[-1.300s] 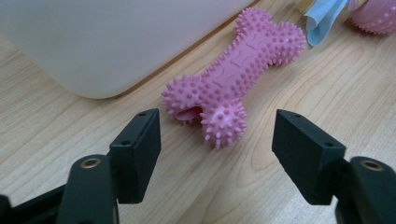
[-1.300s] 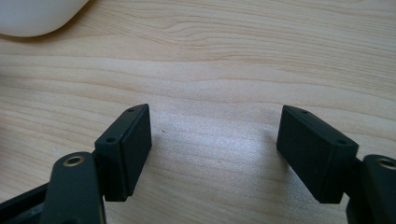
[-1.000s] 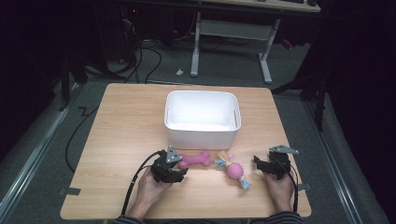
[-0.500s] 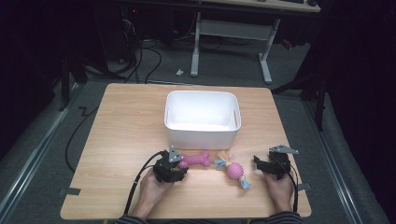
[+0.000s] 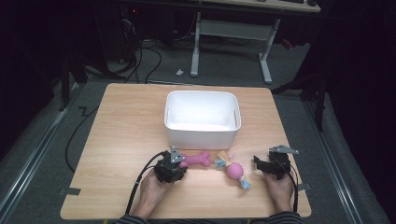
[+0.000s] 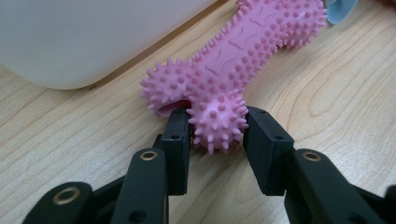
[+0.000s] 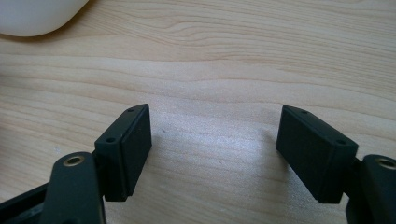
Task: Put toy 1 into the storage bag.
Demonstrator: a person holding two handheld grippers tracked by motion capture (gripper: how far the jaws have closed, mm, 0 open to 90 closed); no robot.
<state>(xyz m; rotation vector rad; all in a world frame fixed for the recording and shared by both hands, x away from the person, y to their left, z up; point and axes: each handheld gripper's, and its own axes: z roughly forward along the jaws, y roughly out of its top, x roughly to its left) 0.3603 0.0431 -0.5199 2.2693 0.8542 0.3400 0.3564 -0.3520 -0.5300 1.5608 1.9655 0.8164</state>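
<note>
Left gripper [image 6: 217, 133] jaws have just been closing, now clamped on the pink spiky bone [image 6: 238, 60] (knob end); lift looks next. Right gripper [image 7: 215, 154] gapes, idle.

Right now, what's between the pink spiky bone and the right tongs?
In the high view, a pink ball toy with blue rope ends lies between the pink spiky bone and the right tongs.

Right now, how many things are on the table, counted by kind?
Pet toys: 2, the pink spiky bone and the pink ball on a rope
White tubs: 1
Total: 3
</note>
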